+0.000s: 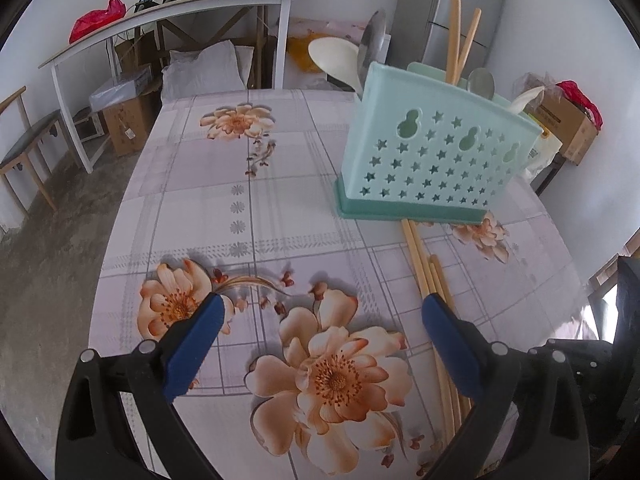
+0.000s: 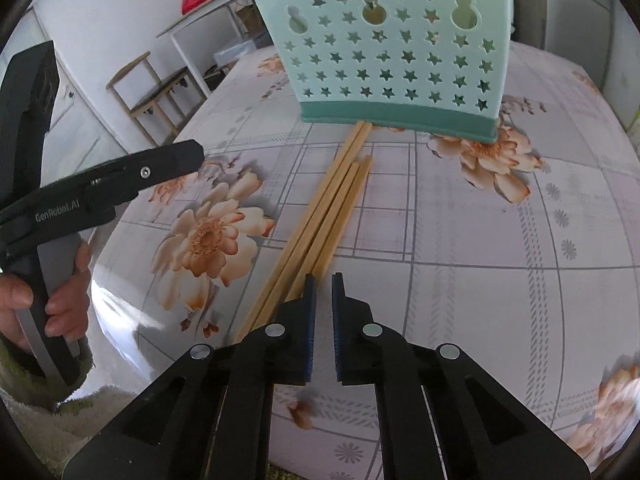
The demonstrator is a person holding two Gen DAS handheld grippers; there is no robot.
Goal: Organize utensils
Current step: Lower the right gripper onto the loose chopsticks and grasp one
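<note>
The words "GenRobot.AI" stand in small light letters on the black left gripper (image 2: 116, 188), at nine o'clock in the right wrist view.

My table (image 1: 280, 184), draped in a floral cloth, carries a mint utensil holder (image 1: 432, 160) at far right and loose wooden chopsticks (image 2: 320, 220) lying nearer me.

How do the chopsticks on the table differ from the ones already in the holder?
The loose chopsticks lie flat on the floral tablecloth as a bundle of several; the chopsticks in the holder stand upright, and only two show. The loose ones lie in front of the teal utensil holder, ends near its base; the stored ones rise above its rim. Both sets are pale wood.
</note>
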